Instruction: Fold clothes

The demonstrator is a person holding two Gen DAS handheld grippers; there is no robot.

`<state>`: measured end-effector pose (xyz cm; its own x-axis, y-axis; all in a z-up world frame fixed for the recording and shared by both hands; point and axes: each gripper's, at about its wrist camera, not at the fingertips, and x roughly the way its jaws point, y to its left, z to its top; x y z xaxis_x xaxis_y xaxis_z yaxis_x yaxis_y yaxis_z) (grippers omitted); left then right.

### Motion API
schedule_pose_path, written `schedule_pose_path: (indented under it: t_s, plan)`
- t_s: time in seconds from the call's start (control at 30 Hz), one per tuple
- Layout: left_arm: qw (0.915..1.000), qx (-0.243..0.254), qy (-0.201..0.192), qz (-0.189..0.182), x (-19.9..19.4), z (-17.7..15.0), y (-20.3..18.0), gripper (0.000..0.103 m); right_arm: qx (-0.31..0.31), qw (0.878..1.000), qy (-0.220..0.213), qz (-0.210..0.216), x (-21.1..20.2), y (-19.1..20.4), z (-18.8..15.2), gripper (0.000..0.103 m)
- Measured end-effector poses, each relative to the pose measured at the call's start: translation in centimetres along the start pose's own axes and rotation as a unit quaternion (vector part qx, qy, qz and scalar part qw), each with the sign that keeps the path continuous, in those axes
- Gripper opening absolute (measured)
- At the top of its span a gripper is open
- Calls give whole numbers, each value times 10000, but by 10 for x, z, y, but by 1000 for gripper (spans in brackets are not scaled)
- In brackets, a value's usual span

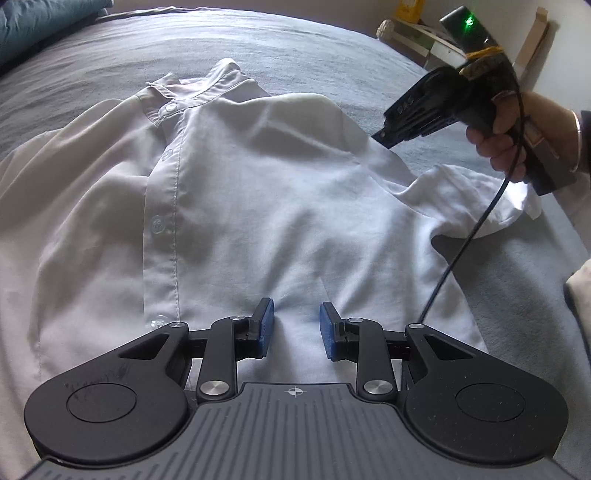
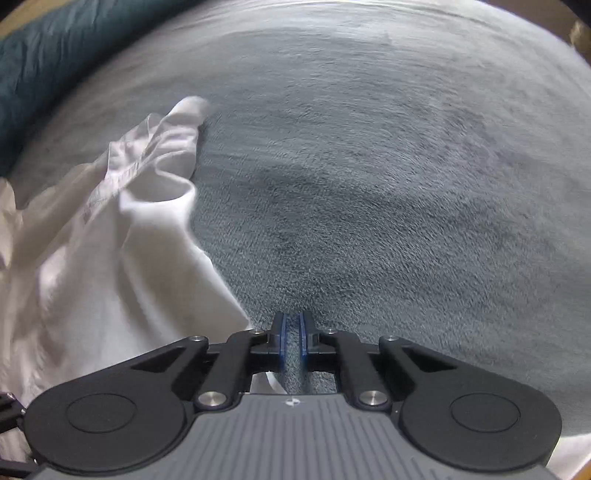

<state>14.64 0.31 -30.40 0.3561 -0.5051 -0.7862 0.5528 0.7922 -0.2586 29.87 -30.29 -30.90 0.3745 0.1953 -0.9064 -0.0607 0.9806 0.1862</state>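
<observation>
A white button-up shirt [image 1: 240,192] lies front up on a grey-blue blanket [image 1: 258,40], collar [image 1: 173,92] at the far end. My left gripper [image 1: 297,321] hovers over the shirt's lower part, its blue pads apart and only flat cloth showing between them. A hand [image 1: 498,140] holds my right gripper [image 1: 382,136] with its tip at the shirt's right shoulder, beside the bunched sleeve [image 1: 472,195]. In the right wrist view the right gripper [image 2: 292,317] has its pads almost together; only blanket [image 2: 369,184] shows in the slit, and the shirt [image 2: 92,258] lies just to its left.
A teal pillow [image 1: 29,29] lies at the bed's far left corner. A black cable [image 1: 461,251] hangs from the right gripper across the shirt's right side. A cream cloth [image 1: 580,288] shows at the right edge. Beyond the bed at top right stand a yellow item [image 1: 410,9] and white boards.
</observation>
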Motion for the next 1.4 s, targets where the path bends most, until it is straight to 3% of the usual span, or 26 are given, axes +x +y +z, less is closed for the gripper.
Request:
schedule_pose_path:
  t_s: [0.03, 0.13, 0.23, 0.33, 0.4, 0.57, 0.6, 0.73, 0.83, 0.93, 1.07, 1.1, 1.17, 1.2, 1.27, 1.4]
  plan:
    - [10000, -36, -11, -27, -2, 1, 2, 27, 133, 9999, -38, 26, -5, -2, 2, 13]
    - [9999, -109, -95, -65, -7, 2, 8, 27, 475, 9958, -751, 210, -39, 2, 14, 13]
    - [9998, -152, -110, -15, -7, 1, 13, 27, -426, 9901, -1260, 457, -53, 46, 36, 13]
    - [9997, -215, -84, 10, -4, -2, 17, 27, -1368, 9810, -1151, 751, -25, 93, 54, 13]
    - [9996, -265, -100, -14, -5, -3, 18, 27, -1588, 9808, -999, 537, 8, 102, 58, 11]
    - [9988, -433, -169, -123, -6, -1, 25, 27, -377, 9975, -589, -76, 46, 60, 72, 10]
    - [9986, -479, -190, -147, -7, -1, 27, 27, -240, 9968, -764, -35, 36, 59, 75, 13]
    - [9971, -689, -267, -200, -18, 1, 37, 27, -771, 9854, -1461, 417, 1, 89, 87, 13]
    - [9958, -822, -376, -163, -30, 5, 48, 27, -1245, 9778, -1484, 793, 6, 128, 108, 13]
    - [9923, -1078, -603, 71, -46, 13, 75, 27, -1828, 9696, -1328, 942, 27, 165, 118, 13]
    - [9817, -1497, -926, 721, -50, 36, 130, 27, -2323, 9620, -1011, 1016, 49, 197, 113, 13]
    - [9794, -1487, -1011, 922, -47, 44, 142, 27, -2470, 9598, -919, 971, 55, 204, 110, 13]
    - [9748, -1441, -1139, 1263, -38, 61, 164, 27, -2653, 9603, -724, 475, 73, 204, 104, 12]
    - [9730, -1400, -1176, 1412, -33, 69, 174, 27, -2650, 9620, -601, 265, 83, 201, 101, 7]
    - [9681, -1433, -1224, 1652, -22, 83, 194, 27, -2430, 9668, -683, 399, 79, 189, 100, 7]
    - [9609, -1634, -1211, 1880, -6, 102, 220, 27, -2563, 9641, -683, 106, 77, 193, 93, 6]
